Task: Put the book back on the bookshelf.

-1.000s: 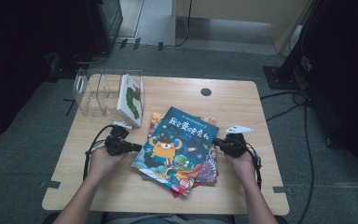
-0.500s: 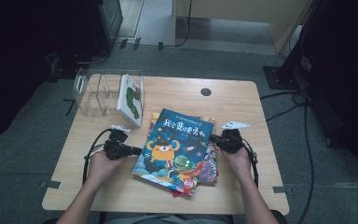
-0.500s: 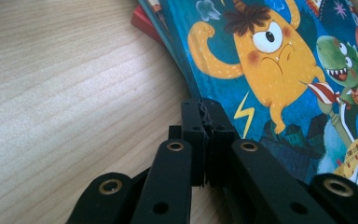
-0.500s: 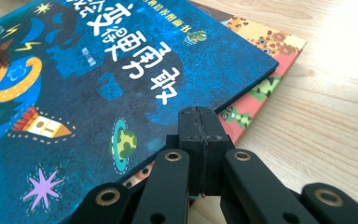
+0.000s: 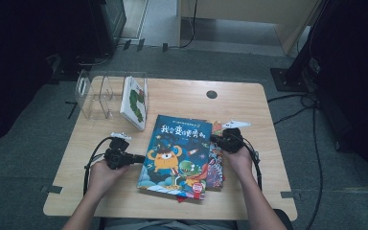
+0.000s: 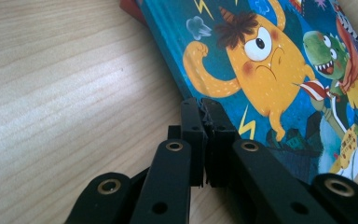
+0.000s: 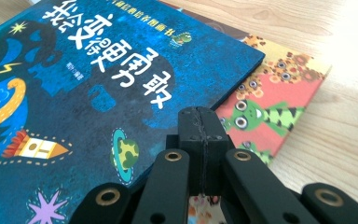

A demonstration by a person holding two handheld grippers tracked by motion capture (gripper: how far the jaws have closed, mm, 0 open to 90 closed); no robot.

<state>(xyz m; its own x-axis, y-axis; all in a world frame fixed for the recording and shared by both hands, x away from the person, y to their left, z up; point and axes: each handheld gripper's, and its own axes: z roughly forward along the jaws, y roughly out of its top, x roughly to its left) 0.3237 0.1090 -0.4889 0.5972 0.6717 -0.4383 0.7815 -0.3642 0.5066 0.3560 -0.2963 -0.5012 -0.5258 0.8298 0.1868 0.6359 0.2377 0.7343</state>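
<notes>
A stack of picture books lies mid-table, topped by a blue book [image 5: 179, 155] with a yellow monster on its cover. My left gripper [image 5: 140, 158] is shut, its tip against that book's left edge. In the left gripper view the closed jaws [image 6: 204, 109] meet the blue book [image 6: 270, 60] at its side, with a red book [image 6: 130, 7] peeking out beneath. My right gripper [image 5: 214, 139] is shut too, its tip at the blue book's right edge. In the right gripper view its jaws [image 7: 199, 116] rest by the blue book [image 7: 121, 79], above a pink and yellow book [image 7: 270, 107].
A clear acrylic book stand [image 5: 96, 93] sits at the table's far left, and one green-and-white book [image 5: 135, 101] stands upright in it. A round cable hole [image 5: 212, 94] is in the far middle of the tabletop. Bare wood surrounds the stack.
My right gripper has slid slightly left and away from the person. The blue book has turned to lie straighter over the books beneath. The left gripper has stayed put.
</notes>
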